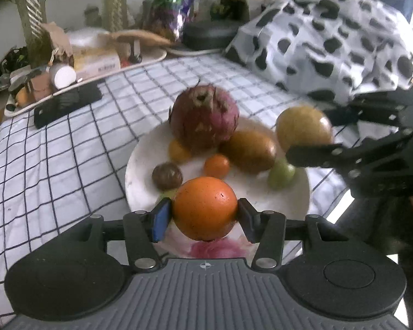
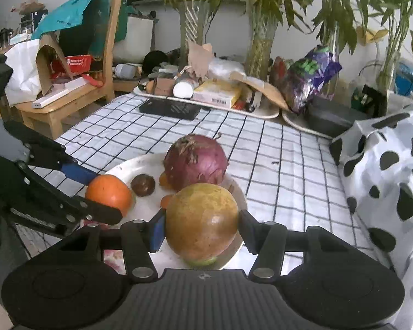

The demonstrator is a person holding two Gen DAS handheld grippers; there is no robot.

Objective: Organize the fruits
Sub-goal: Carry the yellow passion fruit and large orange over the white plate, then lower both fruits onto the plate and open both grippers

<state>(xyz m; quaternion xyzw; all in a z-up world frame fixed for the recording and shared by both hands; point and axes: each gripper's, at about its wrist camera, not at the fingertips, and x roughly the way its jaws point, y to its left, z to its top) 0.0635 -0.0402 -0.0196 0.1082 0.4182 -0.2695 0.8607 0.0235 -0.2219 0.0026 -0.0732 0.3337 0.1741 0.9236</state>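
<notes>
Left gripper (image 1: 205, 214) clamped on an orange (image 1: 205, 208), jaws pinching it at its widest girth, hanging over the 6 o'clock edge of the white plate (image 1: 140, 165). Right gripper (image 2: 202, 227) likewise pinching a yellow-green round fruit (image 2: 202, 220) across the middle, above the plate's near rim at about 4 o'clock.

On the plate: a large reddish-purple fruit (image 1: 205, 118) at 12 o'clock, a brown oval fruit (image 1: 249, 151) beside it at 2, a small dark round one (image 1: 167, 175) at 8, a small orange one (image 1: 217, 165) near centre, a green one (image 1: 280, 174) at 4.

Probably firm, smooth-skinned and apt to roll; moderate weight. Best gripped across the equator, gently enough not to bruise.

Print on the yellow box (image 2: 217, 92) and red packet (image 2: 78, 63) beyond the checked surface (image 2: 275, 151) too blurred to read.
</notes>
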